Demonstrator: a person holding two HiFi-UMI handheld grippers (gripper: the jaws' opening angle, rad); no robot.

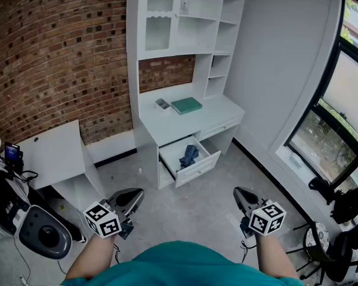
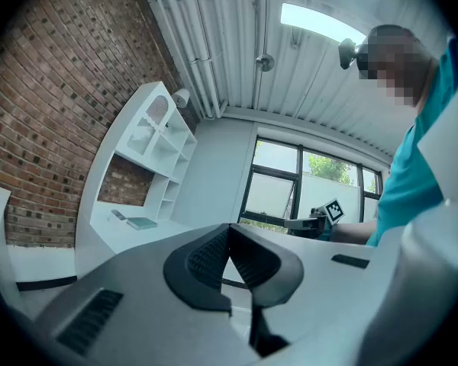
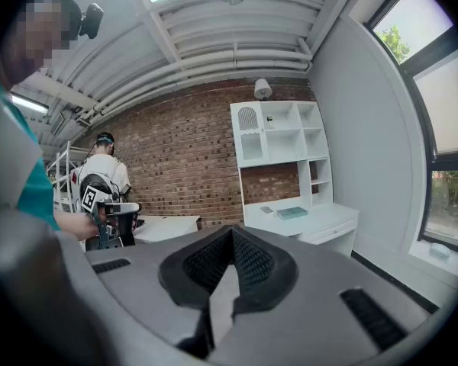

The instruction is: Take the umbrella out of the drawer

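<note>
Left gripper (image 1: 133,199) and right gripper (image 1: 241,195): fingers clenched, empty, well apart from open drawer (image 1: 198,170). Risk: arriving clenched would shove umbrella (image 1: 189,155) deeper instead of grasping.

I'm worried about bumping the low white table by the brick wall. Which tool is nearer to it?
Left. In the head view the left tool sits just past the table's near corner; the right tool is well across the floor, on the window side.
</note>
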